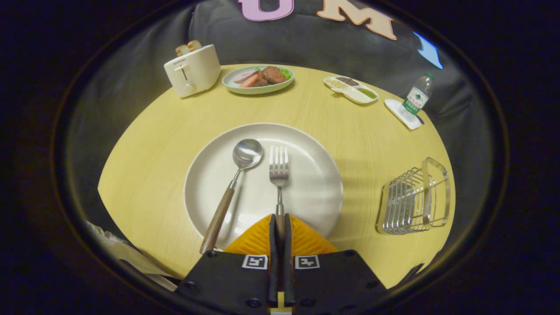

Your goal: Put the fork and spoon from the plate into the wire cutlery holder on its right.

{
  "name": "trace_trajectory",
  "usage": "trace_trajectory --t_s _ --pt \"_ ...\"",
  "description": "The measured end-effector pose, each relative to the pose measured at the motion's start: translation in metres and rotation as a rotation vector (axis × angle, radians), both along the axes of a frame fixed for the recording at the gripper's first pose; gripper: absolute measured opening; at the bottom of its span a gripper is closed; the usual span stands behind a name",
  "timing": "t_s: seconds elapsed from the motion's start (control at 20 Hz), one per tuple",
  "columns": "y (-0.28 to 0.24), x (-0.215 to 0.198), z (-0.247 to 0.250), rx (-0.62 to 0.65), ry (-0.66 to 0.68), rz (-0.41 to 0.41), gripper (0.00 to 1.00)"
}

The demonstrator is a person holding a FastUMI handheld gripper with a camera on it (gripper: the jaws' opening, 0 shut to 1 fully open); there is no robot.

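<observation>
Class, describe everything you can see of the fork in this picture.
The fork is shiny metal with four tines and a thin neck leading into a brown, wood-like handle. It lies flat on the white plate, tines pointing away from the gripper, right of the spoon and not touching it. The two fingers are closed on its handle, hiding most of it.

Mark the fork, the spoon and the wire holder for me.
fork point(278, 164): gripper view, on its tines, handle clamped in the tongs.
spoon point(247, 153): gripper view, on its bowl.
holder point(404, 205): gripper view, on its wires.
</observation>
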State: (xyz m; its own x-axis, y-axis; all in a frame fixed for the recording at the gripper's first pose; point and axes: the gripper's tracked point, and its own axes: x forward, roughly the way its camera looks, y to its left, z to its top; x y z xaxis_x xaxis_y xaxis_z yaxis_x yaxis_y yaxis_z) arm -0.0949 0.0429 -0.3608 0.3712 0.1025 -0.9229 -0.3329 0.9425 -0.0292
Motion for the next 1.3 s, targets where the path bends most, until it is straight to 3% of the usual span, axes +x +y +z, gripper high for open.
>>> trace_trajectory --t_s 0.75,1.3 --pt "-0.061 0.024 0.075 0.024 0.022 -0.041 0.09" --pt "-0.148 0.033 0.097 -0.039 0.026 -0.182 0.09"
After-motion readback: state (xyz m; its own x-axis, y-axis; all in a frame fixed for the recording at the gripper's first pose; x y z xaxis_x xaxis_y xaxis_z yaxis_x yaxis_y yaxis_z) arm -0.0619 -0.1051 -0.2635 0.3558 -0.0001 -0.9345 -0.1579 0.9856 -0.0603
